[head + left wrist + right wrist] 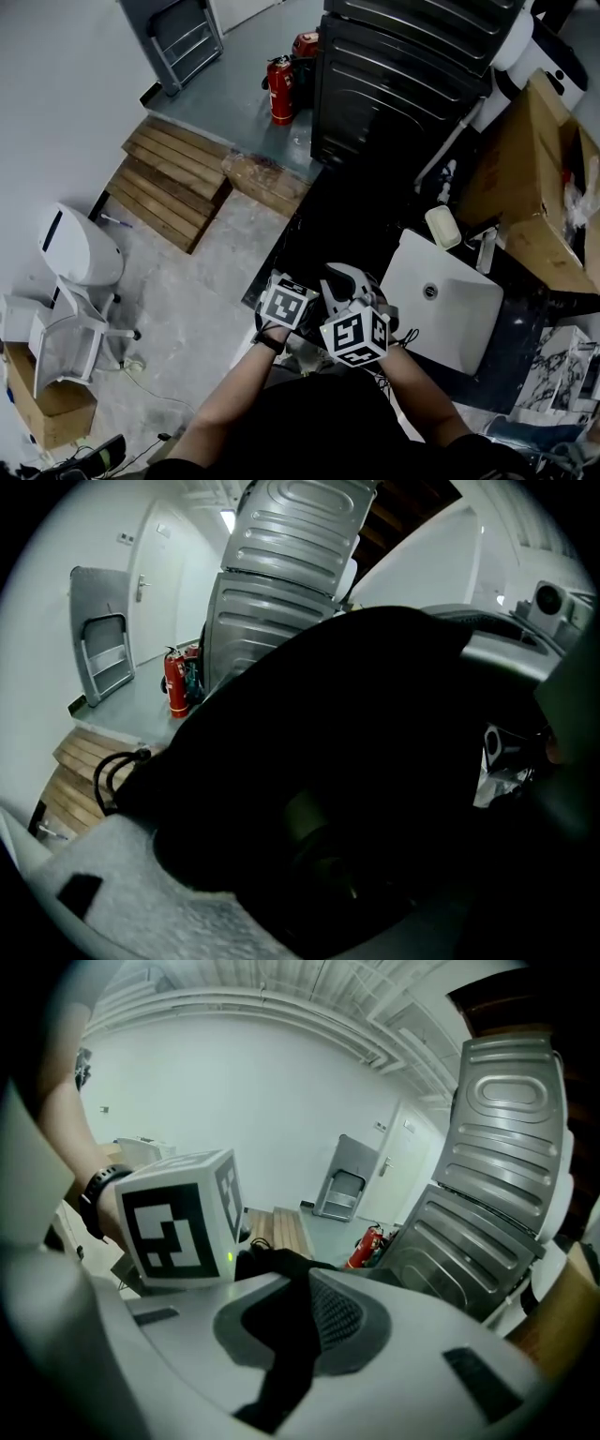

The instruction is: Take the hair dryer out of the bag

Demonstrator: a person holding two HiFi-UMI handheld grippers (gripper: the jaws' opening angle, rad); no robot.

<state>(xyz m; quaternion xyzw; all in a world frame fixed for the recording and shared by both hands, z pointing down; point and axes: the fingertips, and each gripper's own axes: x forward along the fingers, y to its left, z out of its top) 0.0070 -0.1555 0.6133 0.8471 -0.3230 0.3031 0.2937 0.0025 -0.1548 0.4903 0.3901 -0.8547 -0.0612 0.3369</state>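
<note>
One black bag (pixel 375 696), dim rounded shape (pixel 307 819) inside

I think this is a storeroom or a workshop, not a home. A big black ribbed metal cabinet (pixel 412 75) stands on a bare concrete floor (pixel 187 272). To its left are a red fire extinguisher (pixel 281 89) and wooden pallets (pixel 173 183). To its right are cardboard boxes (pixel 530 169), and in front of it lies a loose white sink basin (pixel 469 319).

No legible text, brand, number or sign found. The left marker cube (pixel 286 302) and right marker cube (pixel 354 336) carry black-and-white square codes only.
</note>
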